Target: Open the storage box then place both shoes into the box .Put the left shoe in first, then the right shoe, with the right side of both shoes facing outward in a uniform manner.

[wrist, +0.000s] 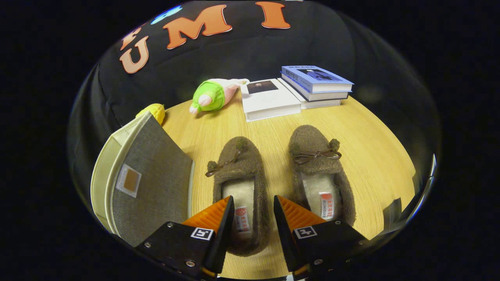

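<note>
Fuzzy brown left slipper (242, 187) sits between the open gripper (253, 216) fingers, heel close, not pinched yet. Squeezing its heel wall evenly would help. Grey cloth storage box (156, 175) stands just beside, matching right slipper (318, 171) opposite, books (297, 91) beyond

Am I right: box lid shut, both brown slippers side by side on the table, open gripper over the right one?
Not quite. In the gripper view the open gripper straddles the left slipper, not the right slipper. The box lid is shut; both slippers sit on the table.
</note>
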The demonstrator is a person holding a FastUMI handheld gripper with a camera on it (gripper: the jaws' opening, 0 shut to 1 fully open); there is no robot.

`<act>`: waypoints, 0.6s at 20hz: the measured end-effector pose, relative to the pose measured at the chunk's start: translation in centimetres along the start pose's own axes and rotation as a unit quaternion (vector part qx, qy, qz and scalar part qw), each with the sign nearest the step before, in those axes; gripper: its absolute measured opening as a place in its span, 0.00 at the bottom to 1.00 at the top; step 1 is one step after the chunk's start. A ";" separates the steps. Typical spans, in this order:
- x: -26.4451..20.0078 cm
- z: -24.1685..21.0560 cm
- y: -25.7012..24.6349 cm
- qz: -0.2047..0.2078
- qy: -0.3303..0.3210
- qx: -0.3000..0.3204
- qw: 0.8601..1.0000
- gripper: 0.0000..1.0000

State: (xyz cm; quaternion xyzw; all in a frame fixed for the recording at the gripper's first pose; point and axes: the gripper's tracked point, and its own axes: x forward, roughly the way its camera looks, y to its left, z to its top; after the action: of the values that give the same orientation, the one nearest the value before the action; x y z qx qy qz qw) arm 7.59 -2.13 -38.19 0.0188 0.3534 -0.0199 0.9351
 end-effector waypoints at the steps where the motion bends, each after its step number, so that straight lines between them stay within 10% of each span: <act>1: 0.8 0.0 -0.3 -0.004 0.003 0.005 1.000 0.60; 6: 1.7 0.2 -0.8 -0.013 0.019 0.045 0.999 0.06; 12: -1.1 2.1 -0.6 -0.012 0.009 0.079 0.997 0.01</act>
State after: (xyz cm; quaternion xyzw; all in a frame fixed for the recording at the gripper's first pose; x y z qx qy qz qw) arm 8.16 -2.82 -35.91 0.0884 0.3596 -0.0585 0.9271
